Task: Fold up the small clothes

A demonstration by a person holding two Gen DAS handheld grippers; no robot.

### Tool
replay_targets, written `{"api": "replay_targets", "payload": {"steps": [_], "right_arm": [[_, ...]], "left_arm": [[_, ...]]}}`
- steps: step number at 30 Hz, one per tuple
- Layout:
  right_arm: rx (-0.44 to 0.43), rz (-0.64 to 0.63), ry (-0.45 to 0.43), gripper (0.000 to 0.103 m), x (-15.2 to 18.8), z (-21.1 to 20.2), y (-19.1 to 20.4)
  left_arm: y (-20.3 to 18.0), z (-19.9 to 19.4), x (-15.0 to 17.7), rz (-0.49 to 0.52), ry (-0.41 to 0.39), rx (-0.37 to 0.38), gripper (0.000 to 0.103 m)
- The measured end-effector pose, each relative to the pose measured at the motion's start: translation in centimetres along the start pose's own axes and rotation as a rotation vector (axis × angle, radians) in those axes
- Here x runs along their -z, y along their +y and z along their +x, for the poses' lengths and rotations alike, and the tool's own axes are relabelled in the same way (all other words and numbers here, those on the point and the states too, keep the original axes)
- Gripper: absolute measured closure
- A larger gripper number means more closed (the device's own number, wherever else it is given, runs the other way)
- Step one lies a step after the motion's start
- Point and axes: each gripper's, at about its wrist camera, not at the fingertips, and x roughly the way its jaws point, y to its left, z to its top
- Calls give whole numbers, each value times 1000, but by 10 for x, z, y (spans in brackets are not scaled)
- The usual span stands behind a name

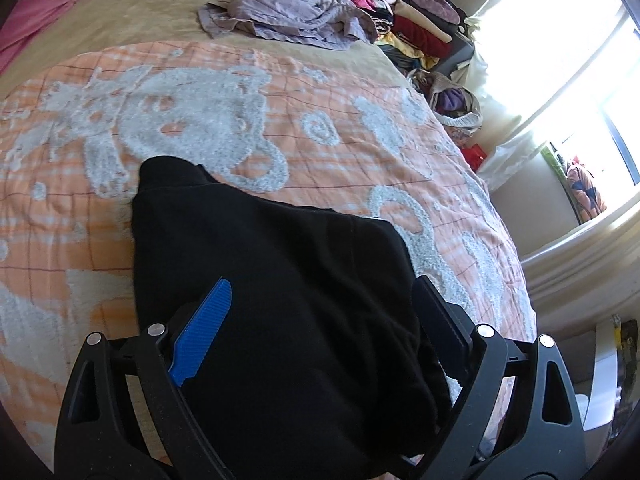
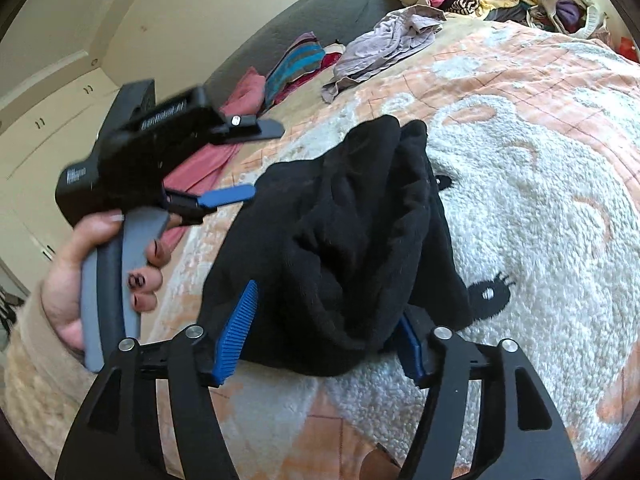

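The black garment [image 2: 344,240] lies bunched at centre frame on the bed [image 2: 540,200], apparently just let go for its next fold, since the right gripper [image 2: 320,332] straddles its near edge with jaws parted and the left gripper [image 2: 256,164], upper left, hangs open above it.

Black fleece garment [image 2: 340,240]: soft matt cloth, slightly napped, centre of the right wrist frame.
Orange-and-white checked bed blanket [image 1: 320,152]: woven cloth with raised, woolly white terry motifs, rough-looking.
Tan under-sheet [image 1: 132,12], upper left: smooth matt cloth.
Crumpled lilac garment [image 1: 296,16], upper centre: thin, creased cloth.
Right gripper [image 2: 324,332]: matt black plastic arms, ribbed blue pads [image 2: 236,336], shiny round metal pins.
Left gripper [image 2: 256,160], left of the frame: matt black plastic body, smooth grey handle.
Beige fluffy sleeve [image 2: 40,380], lower left: pile cloth.
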Motion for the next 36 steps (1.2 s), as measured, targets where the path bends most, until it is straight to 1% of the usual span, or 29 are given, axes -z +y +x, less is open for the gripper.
{"api": "replay_targets", "payload": {"steps": [3, 9, 11, 16, 18, 20, 21, 23, 25, 26, 27, 30, 31, 34, 36], "right_arm": [[-19, 38, 25, 36, -7, 4, -5], [-56, 93, 81, 36, -34, 18, -17], [-56, 104, 95, 36, -43, 22, -20], [-79, 109, 176, 33, -67, 41, -28], [-74, 106, 200, 33, -76, 49, -31], [-88, 107, 218, 33, -83, 58, -32], [-74, 109, 221, 34, -88, 64, -33], [-51, 87, 225, 38, -96, 71, -31], [-17, 55, 227, 49, -100, 76, -29], [-3, 36, 230, 52, -102, 78, -27], [9, 13, 230, 58, -103, 80, -25], [43, -72, 217, 83, -108, 83, -17], [45, -100, 208, 85, -110, 81, -13], [29, -194, 143, 87, -121, 71, 4], [9, -231, 108, 87, -130, 68, 11]], "left_arm": [[3, -4, 1, 2, -8, -5, 19], [7, -10, 4, 22, -19, -28, 19], [10, -13, 5, 18, -22, -27, 19], [17, -17, 8, 18, -29, -45, 19], [22, -19, 11, 16, -31, -48, 19], [24, -21, 13, 14, -37, -51, 19], [26, -23, 15, 15, -42, -54, 19], [28, -25, 17, 22, -46, -64, 19], [29, -26, 19, 33, -46, -79, 19], [29, -26, 20, 39, -45, -86, 19], [30, -26, 22, 46, -45, -93, 19], [31, -28, 25, 63, -49, -106, 19], [31, -28, 26, 69, -50, -111, 19], [31, -29, 29, 90, -49, -127, 19], [30, -29, 30, 106, -49, -140, 19]]}}
